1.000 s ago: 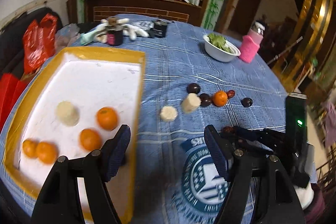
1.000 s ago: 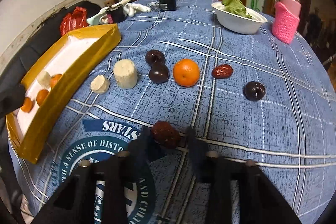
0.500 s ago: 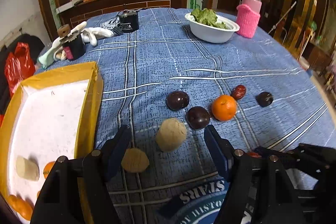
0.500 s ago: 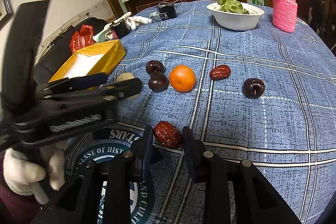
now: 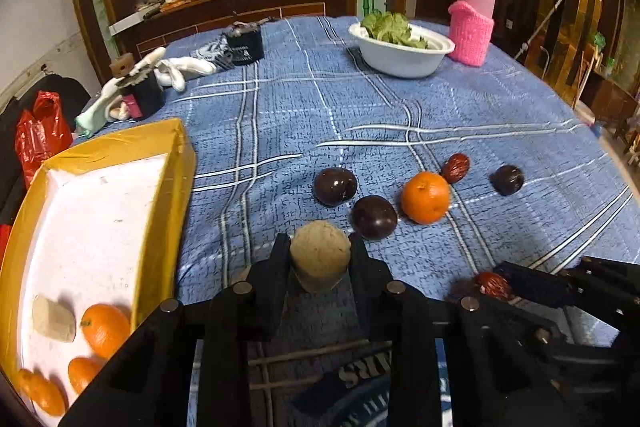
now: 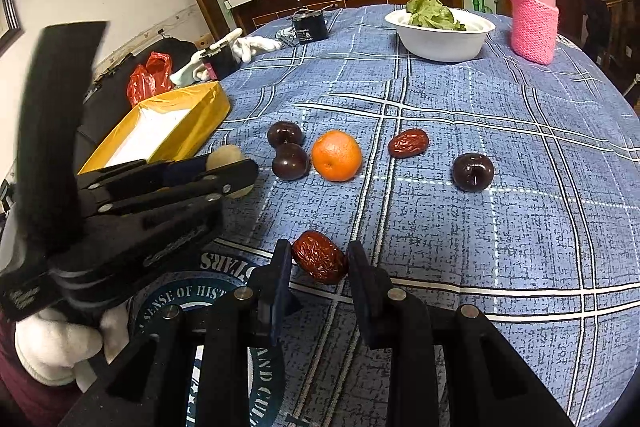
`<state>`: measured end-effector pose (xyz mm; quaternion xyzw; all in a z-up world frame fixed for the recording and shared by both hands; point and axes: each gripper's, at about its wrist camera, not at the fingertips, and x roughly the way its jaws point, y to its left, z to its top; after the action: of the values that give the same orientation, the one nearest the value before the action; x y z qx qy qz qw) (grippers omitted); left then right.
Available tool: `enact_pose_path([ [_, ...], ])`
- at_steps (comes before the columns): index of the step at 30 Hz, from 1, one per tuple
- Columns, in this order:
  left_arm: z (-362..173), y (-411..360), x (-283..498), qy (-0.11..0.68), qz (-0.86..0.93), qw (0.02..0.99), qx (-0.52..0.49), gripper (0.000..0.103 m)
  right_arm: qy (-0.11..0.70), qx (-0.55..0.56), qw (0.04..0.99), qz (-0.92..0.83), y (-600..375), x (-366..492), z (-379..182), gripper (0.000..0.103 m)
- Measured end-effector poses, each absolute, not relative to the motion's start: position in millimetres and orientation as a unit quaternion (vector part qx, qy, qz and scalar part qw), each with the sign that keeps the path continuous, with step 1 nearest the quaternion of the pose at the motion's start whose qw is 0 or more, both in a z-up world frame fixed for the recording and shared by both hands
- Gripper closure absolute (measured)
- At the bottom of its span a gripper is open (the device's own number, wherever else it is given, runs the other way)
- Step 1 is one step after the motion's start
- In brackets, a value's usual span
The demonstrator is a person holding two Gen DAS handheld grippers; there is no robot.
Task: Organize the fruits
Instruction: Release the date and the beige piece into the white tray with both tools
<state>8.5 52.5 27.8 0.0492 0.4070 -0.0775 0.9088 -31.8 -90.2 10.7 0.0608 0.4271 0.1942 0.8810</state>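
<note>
My left gripper [image 5: 320, 259] is squeezing something tight between its fingers. Right gripper [image 6: 318, 263] is sitting lower with a thing between its pads [image 6: 362, 275], jaws looking closed on it too.

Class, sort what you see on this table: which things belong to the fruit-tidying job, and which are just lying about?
Job: yellow tray, orange, plums, red dates, beige chunk, left claw, right claw.
Lying about: salad bowl, pink bottle, white gloves.

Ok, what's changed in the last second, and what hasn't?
The left gripper swung from over the yellow tray to the table and closed on the beige cylinder. The right gripper closed on the red date. Plums, loose orange, other date and tray contents stayed put.
</note>
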Motion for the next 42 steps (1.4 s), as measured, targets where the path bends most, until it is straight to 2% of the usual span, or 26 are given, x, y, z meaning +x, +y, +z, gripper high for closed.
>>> enact_pose_path([
  [6,60,80,-31,0.379,-0.070,0.923,-0.010,0.075,0.412,0.062,0.890,0.187,-94,-34,15,0.072],
  [13,83,151,-74,0.360,-0.012,0.930,-0.072,0.075,0.395,0.042,0.903,0.166,-89,-40,22,0.072],
  [18,78,216,-89,0.362,0.042,0.922,-0.132,0.075,0.394,0.051,0.894,0.206,-68,-54,43,0.072],
  [24,66,256,-101,0.365,0.071,0.913,-0.168,0.075,0.395,0.022,0.874,0.283,1,-63,69,0.071],
  [31,54,283,-104,0.372,0.080,0.905,-0.189,0.074,0.424,0.000,0.842,0.335,79,-57,60,0.071],
  [33,55,289,-107,0.367,0.073,0.906,-0.197,0.068,0.428,-0.010,0.837,0.340,96,-57,56,0.071],
  [34,57,291,-108,0.364,0.072,0.907,-0.199,0.058,0.430,-0.012,0.836,0.341,102,-56,55,0.071],
  [36,61,294,-112,0.353,0.073,0.910,-0.203,0.047,0.435,-0.011,0.833,0.343,111,-53,50,0.071],
  [38,65,297,-115,0.347,0.073,0.912,-0.206,0.045,0.446,-0.002,0.826,0.343,116,-48,43,0.070],
  [40,68,300,-118,0.343,0.074,0.913,-0.211,0.043,0.458,0.011,0.820,0.344,116,-44,38,0.062],
  [42,72,302,-121,0.338,0.077,0.913,-0.215,0.042,0.460,0.024,0.817,0.347,112,-43,37,0.060],
])
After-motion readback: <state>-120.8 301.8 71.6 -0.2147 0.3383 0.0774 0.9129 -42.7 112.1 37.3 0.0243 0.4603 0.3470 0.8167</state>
